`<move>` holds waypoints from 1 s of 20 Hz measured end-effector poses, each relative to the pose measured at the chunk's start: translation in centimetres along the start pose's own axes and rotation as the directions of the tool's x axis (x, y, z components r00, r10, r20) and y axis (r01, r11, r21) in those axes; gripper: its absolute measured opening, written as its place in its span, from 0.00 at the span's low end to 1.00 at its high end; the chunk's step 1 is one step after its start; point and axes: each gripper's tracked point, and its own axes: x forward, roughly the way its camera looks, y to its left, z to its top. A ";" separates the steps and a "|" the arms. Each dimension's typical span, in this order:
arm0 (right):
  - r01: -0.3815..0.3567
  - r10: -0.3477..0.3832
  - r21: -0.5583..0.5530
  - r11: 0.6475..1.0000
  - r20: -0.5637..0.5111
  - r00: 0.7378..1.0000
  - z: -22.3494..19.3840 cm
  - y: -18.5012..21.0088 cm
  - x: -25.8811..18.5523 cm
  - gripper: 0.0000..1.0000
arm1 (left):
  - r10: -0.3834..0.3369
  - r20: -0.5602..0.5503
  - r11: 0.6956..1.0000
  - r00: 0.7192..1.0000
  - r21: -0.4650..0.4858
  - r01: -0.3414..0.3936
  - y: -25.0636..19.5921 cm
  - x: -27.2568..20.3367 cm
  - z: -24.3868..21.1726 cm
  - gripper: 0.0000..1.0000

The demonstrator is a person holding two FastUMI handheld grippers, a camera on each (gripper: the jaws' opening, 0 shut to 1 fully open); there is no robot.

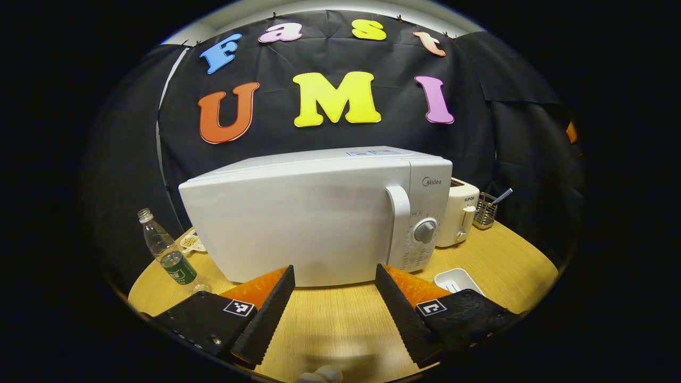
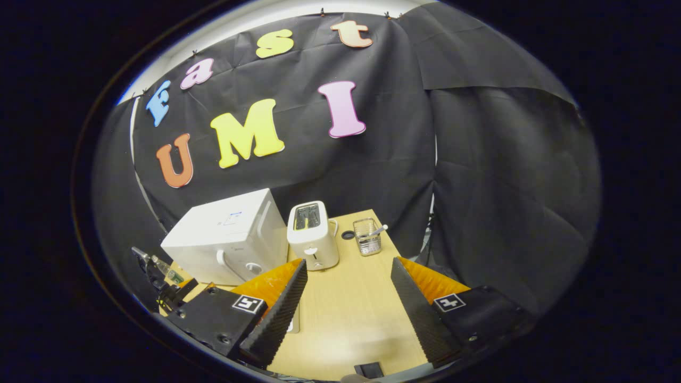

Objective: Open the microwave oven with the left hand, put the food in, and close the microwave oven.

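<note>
Toaster (image 1: 458, 211) stands just beside shut microwave (image 1: 319, 213), bottle (image 1: 167, 250) opposite.

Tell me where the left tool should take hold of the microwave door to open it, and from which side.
Grip the vertical bar handle on the microwave, at the door's right edge beside the dial. It stands off the door, so one finger could probably slip behind it. Come straight from the front with the left tool, now open and slightly left of the handle; shift right first.

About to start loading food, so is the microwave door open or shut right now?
Shut. In the left gripper view the microwave door sits flush with the control panel, no cavity visible.
</note>
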 end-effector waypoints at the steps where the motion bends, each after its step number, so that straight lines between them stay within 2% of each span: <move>1: 0.005 -0.005 -0.002 1.000 -0.002 1.000 -0.6 0.3 -0.3 1.00 | 0.001 -0.005 1.000 1.000 -0.011 -0.002 0.1 -0.7 0.0 0.95; 7: -0.011 0.011 -0.026 1.000 0.036 0.999 -2.8 4.8 -4.6 1.00 | -0.018 0.073 0.999 0.997 -0.038 0.021 1.4 -7.4 4.7 0.95; 10: -0.039 0.044 -0.051 0.998 0.098 0.994 -2.4 8.6 -7.0 1.00 | 0.040 0.128 0.999 0.991 -0.040 -0.035 4.5 -11.5 8.7 0.95; 11: -0.049 0.057 -0.064 0.997 0.121 0.991 -2.0 9.9 -7.6 1.00 | 0.038 0.147 0.999 0.988 -0.042 -0.033 5.1 -12.8 10.2 0.95; 12: -0.060 0.071 -0.077 0.995 0.147 0.987 -1.6 11.3 -8.2 0.91 | 0.038 0.169 0.999 0.985 -0.040 -0.032 5.7 -14.2 11.6 0.95; 13: -0.071 0.086 -0.090 0.993 0.174 0.981 -1.1 12.3 -8.2 1.00 | 0.049 0.186 0.998 0.981 -0.039 -0.043 6.8 -15.4 12.7 0.95; 14: -0.081 0.101 -0.105 0.991 0.197 0.975 -0.6 13.6 -8.8 1.00 | 0.054 0.203 0.998 0.978 -0.040 -0.047 7.8 -16.6 14.1 0.95; 15: -0.091 0.116 -0.117 0.989 0.220 0.969 -0.1 14.9 -9.3 0.91 | 0.063 0.221 0.998 0.973 -0.044 -0.054 8.4 -17.9 15.4 0.95; 16: -0.105 0.134 -0.128 0.986 0.244 0.960 0.4 16.3 -9.8 1.00 | 0.076 0.234 0.997 0.969 -0.050 -0.066 9.2 -19.0 16.5 0.95; 17: -0.116 0.151 -0.144 0.983 0.263 0.953 1.0 17.7 -10.3 1.00 | 0.093 0.246 0.995 0.965 -0.053 -0.082 10.2 -20.0 17.6 0.95; 18: -0.126 0.166 -0.153 0.980 0.282 0.945 1.5 18.7 -10.8 0.91 | 0.109 0.257 0.994 0.960 -0.051 -0.100 11.0 -20.9 18.5 0.95; 19: -0.141 0.185 -0.159 0.977 0.301 0.936 2.3 20.0 -11.3 1.00 | 0.118 0.275 0.993 0.954 -0.048 -0.108 11.6 -21.8 19.4 0.95; 20: -0.157 0.202 -0.161 0.974 0.319 0.926 3.0 21.1 -11.7 0.91 | 0.114 0.295 0.993 0.949 -0.043 -0.106 11.7 -22.5 20.3 0.95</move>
